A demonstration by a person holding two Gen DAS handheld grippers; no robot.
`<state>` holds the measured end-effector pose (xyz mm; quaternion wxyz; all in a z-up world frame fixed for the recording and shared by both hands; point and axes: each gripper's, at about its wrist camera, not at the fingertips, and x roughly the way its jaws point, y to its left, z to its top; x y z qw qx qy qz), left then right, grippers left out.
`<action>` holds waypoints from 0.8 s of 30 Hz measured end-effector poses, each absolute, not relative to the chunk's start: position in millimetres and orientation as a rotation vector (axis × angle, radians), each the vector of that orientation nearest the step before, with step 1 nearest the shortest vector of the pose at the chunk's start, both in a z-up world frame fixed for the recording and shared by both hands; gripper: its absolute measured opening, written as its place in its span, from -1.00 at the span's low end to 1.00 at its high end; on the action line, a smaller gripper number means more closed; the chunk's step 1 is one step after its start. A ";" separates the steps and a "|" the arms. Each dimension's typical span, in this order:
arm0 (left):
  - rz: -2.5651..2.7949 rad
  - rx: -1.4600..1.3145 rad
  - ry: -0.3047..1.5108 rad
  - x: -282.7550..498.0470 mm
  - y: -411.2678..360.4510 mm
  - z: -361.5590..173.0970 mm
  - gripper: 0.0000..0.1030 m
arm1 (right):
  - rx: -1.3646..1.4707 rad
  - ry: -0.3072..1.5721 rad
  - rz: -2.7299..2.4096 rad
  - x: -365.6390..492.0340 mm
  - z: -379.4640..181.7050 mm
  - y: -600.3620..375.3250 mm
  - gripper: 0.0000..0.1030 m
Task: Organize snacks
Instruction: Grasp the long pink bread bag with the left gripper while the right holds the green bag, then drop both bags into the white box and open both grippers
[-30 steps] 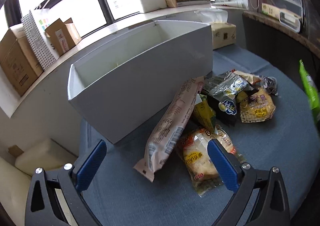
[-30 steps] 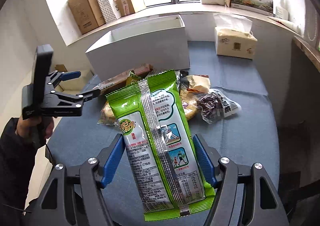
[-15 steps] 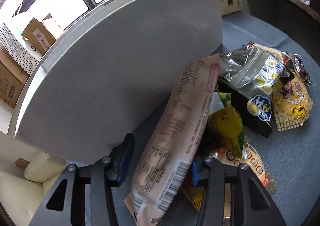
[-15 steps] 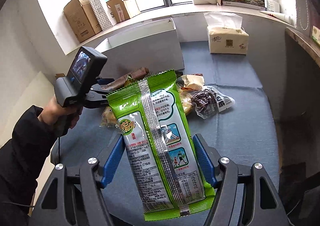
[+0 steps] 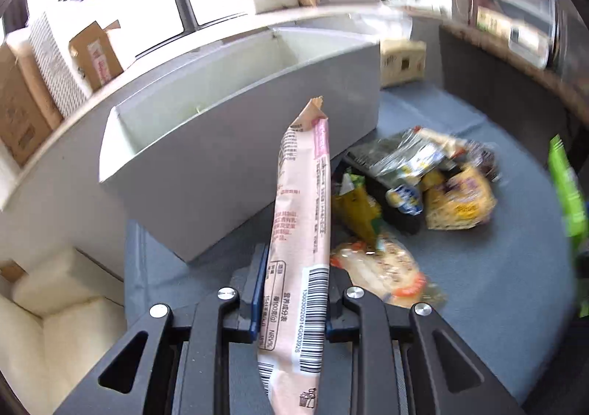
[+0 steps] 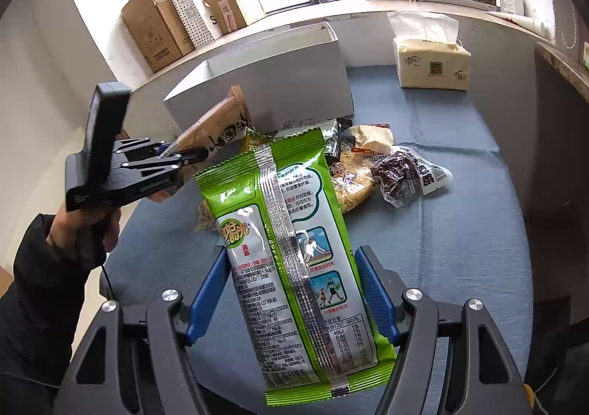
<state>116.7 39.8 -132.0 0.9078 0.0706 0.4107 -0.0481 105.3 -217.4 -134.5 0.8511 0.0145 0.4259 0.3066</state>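
Behind the blue-grey table runs a bright window sill with cardboard boxes, and a tissue pack stands at about 1 o'clock in the right wrist view. On the table the white box is waiting open, and I see nothing inside it yet.

Your left tongs have just been closing: a second ago they stood wide over the pile, and now they are shut on the long pink packet, gripped near its barcode end. The packet now points up toward 12 o'clock, its far tip in front of the wall of the white box. In the right wrist view its far end stands above the heap, so I judge that you have it off the table.

Your right tongs are about halfway open and pinch the green seaweed bag by its two side edges, in the air above the table; nothing has changed there.

What remains of the snack pile lies at 2 o'clock from the pink packet, just beside the box.

For the task this means that both hands now carry a snack. I think the next move is to bring the pink packet over the rim and let it go inside, then the green bag. The packet is long and soft, so it may bend or catch on the rim.
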 end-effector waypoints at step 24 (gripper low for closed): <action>0.075 -0.190 0.668 190.0 126.8 -10.2 -0.48 | 0.102 0.678 0.622 282.2 -21.0 -110.6 0.44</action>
